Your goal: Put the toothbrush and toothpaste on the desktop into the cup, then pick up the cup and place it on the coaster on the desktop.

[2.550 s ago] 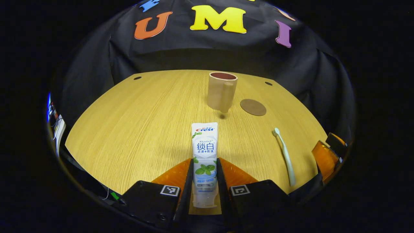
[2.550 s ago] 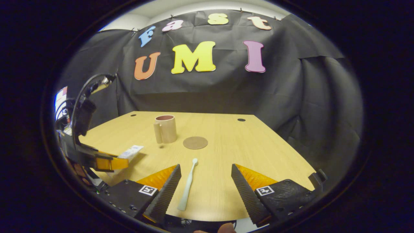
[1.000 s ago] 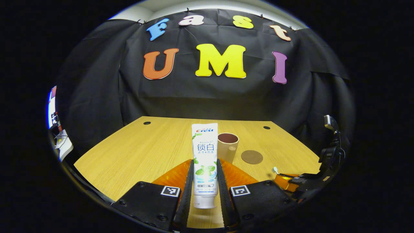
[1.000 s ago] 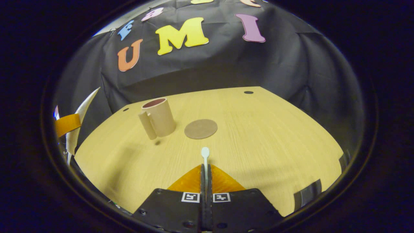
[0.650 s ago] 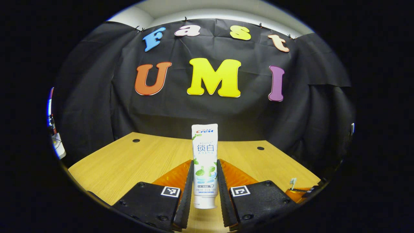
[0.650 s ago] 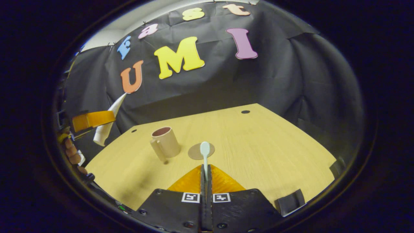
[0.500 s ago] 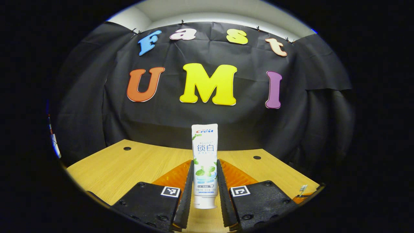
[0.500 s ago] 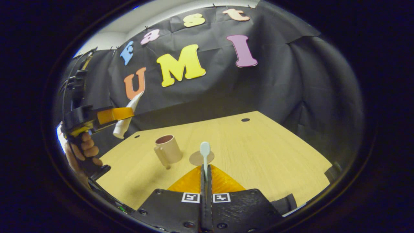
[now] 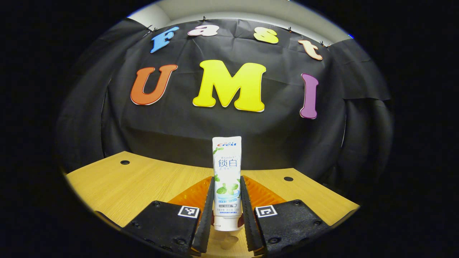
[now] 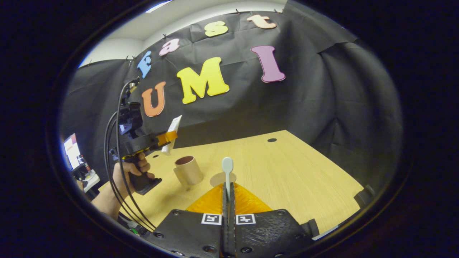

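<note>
White toothpaste (image 9: 226, 168) in left tool (image 9: 226, 215)

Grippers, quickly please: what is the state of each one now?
Left gripper: closed on the toothpaste, held upright off the desk.
Right gripper: closed on the toothbrush, head pointing forward.

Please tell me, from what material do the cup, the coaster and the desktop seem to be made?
Cup: looks like matte beige plastic or ceramic, with a darker reddish inside; no gloss shows, so I cannot say which.
Coaster: a thin, flat, dull brown disc, perhaps cork or fibreboard.
Desktop: light wood or wood-look laminate; fine straight grain lines run across it, with a smooth, slightly satin surface.
</note>
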